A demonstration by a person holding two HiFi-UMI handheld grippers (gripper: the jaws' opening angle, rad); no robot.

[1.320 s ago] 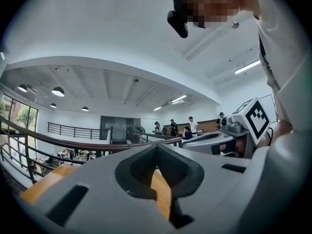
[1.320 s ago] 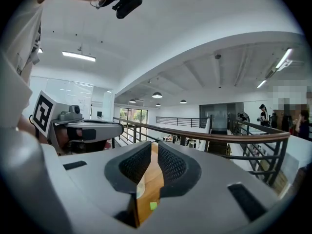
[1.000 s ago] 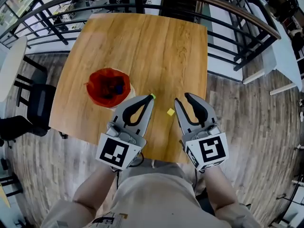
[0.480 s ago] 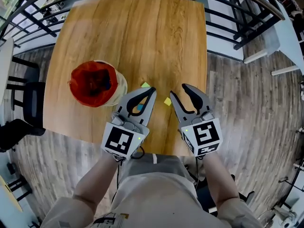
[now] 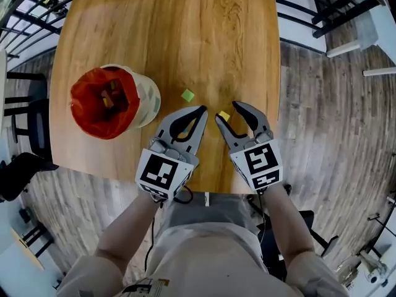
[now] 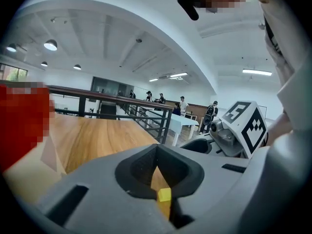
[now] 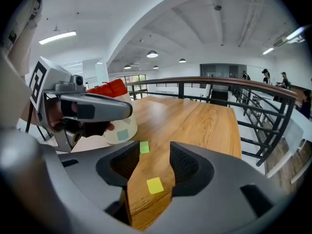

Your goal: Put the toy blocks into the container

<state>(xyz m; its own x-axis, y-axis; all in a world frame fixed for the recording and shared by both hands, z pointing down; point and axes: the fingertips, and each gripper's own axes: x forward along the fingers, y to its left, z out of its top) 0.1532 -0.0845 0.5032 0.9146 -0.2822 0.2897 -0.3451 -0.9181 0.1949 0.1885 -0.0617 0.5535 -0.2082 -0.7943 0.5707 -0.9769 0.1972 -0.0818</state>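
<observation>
The person stands at the near edge of the wooden desk with both tools held low over it, side by side. The right tool has its jaws standing wide; they have just been opening, and the small yellow block lies flat on the desk in the gap between them, with neither pad pressing on it. The left tool has its jaw tips drawn together and grips nothing; through the slit behind its tips, its own view shows only wood and that same yellow block.

A green block lies on the desk just beyond the left tool's tips, apart from the yellow one, between it and the container. The container, a pale round tub lined with a red bag, stands near the desk's left side, well clear of both tools. A few blocks already lie inside it.
</observation>
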